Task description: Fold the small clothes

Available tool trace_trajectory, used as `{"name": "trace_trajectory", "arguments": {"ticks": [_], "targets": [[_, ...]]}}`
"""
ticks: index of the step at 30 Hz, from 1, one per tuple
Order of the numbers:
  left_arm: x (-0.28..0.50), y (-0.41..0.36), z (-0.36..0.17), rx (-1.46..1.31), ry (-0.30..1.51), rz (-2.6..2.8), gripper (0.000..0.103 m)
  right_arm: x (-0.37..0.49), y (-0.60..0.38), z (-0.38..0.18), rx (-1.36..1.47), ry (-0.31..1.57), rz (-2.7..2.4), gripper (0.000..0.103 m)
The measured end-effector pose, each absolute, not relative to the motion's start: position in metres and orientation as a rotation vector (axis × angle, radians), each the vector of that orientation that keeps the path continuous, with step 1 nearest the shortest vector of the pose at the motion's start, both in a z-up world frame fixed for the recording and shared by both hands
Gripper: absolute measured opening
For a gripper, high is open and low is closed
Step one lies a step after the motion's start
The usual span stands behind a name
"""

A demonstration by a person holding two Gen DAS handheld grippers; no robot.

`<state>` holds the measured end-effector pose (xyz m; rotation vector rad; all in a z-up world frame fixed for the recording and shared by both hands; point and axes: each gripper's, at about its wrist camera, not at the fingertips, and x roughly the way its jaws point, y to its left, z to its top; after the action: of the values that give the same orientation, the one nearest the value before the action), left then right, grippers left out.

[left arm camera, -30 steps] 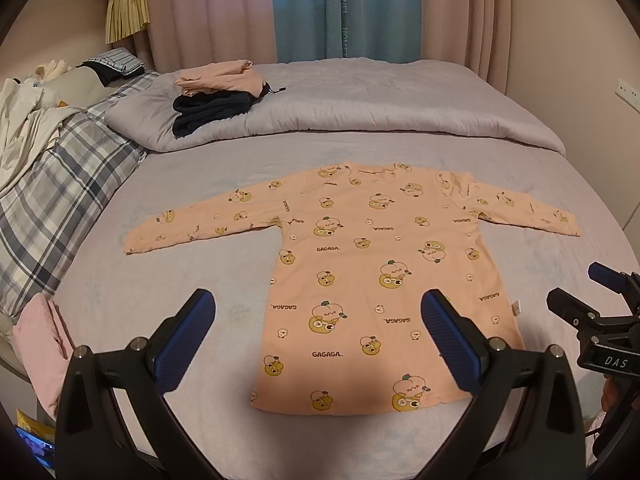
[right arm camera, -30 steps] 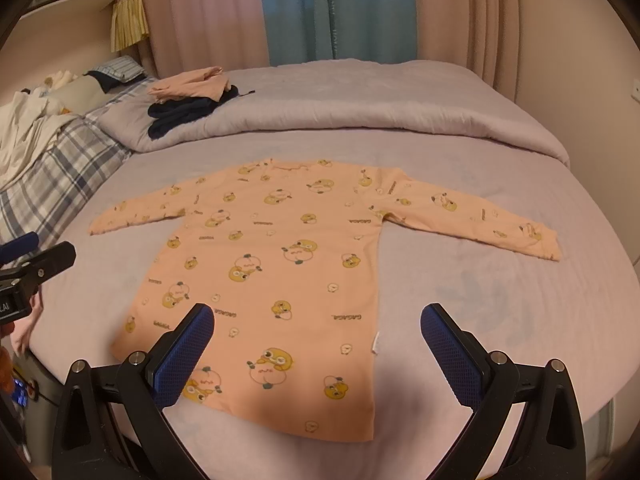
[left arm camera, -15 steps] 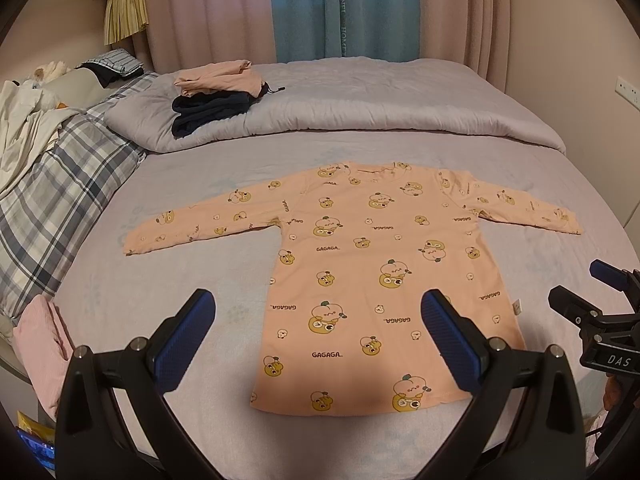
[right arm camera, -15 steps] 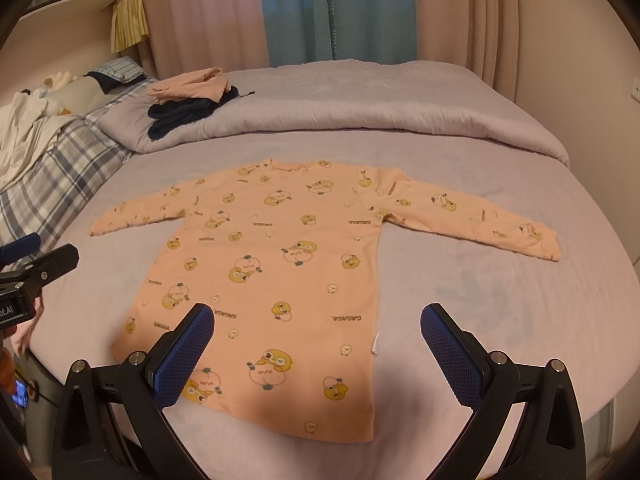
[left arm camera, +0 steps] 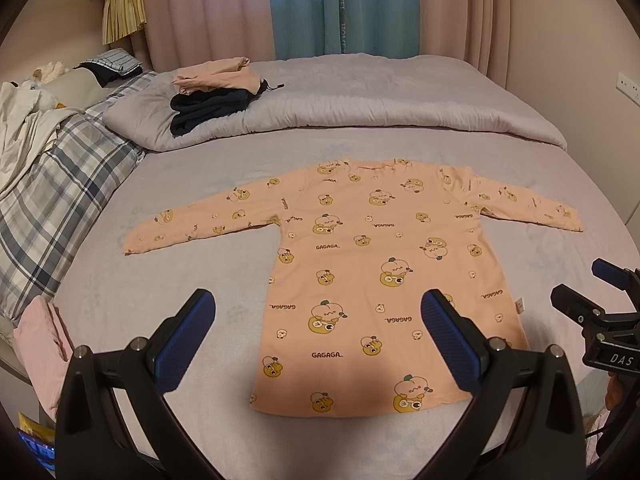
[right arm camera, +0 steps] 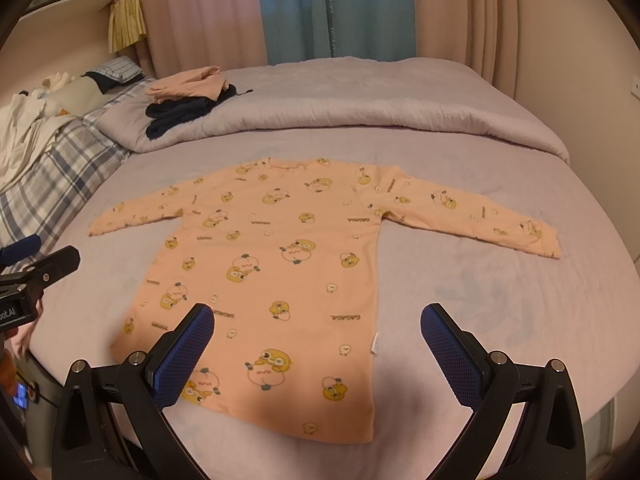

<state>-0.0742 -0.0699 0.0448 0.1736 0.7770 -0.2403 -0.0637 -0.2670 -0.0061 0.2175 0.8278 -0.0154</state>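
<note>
Shirt (left arm camera: 380, 276) time: the small peach long-sleeve shirt with duck pictures lies flat on the bed (left arm camera: 180, 300), neck far away and bottom edge close. Its 2 sleeves stick out to the sides. The left gripper (left arm camera: 318, 330) and the right gripper (right arm camera: 317, 344) both hang above the near edge, jaws wide apart, holding nothing. The left one is nearer the left sleeve (left arm camera: 200, 222); the right one is nearer the right sleeve (right arm camera: 472, 216). I think folding has not begun.
</note>
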Motion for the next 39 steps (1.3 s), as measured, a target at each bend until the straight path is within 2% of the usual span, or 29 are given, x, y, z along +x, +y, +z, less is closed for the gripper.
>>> {"name": "trace_trajectory", "arguments": {"ticks": [12,22,28,39], "targets": [[-0.060,-0.079,0.027,0.169,0.807,-0.251,0.103,-0.055,-0.279,-0.021,0.265,0.845,-0.024,0.102],[-0.014,-0.081,-0.039,0.010,0.985,-0.307,0.103,-0.053,-0.348,-0.092,0.580,0.882,-0.058,0.102],[0.011,-0.089,-0.067,-0.158,1.074,-0.389,0.103,-0.069,-0.415,-0.124,0.819,0.797,-0.127,0.102],[0.061,-0.119,-0.069,-0.219,1.056,-0.414,0.103,-0.051,-0.513,-0.157,1.072,0.665,-0.318,0.102]]}}
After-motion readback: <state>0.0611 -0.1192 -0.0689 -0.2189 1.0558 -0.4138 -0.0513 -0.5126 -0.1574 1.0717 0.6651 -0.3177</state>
